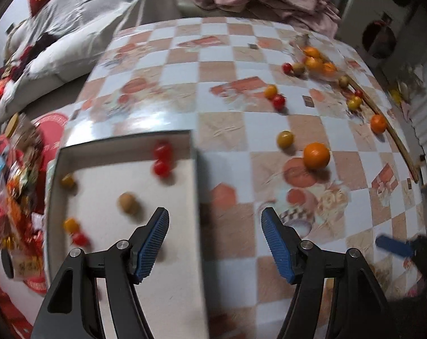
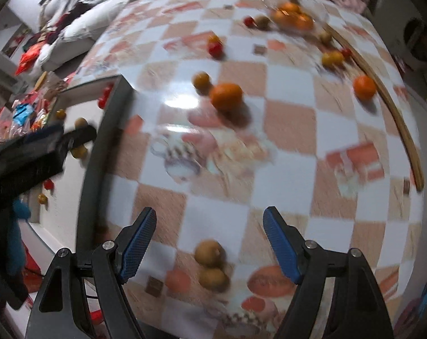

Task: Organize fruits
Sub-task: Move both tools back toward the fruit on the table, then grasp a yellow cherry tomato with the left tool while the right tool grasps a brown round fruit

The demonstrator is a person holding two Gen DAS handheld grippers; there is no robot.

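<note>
Right gripper (image 2: 210, 240) jaws wide, empty; 2 brown fruits (image 2: 209, 252) sit just below, between its pads. Judgement: drop straight, centre on the nearer 1, close gently. Left gripper (image 1: 214, 238) also wide, empty, straddling the box (image 1: 195, 169) wall; carry left into it.

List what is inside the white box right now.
The box holds two red tomatoes, three yellow ones, a brown fruit and another red one. Its near end is hidden behind the left tool, so more may lie there.
</note>
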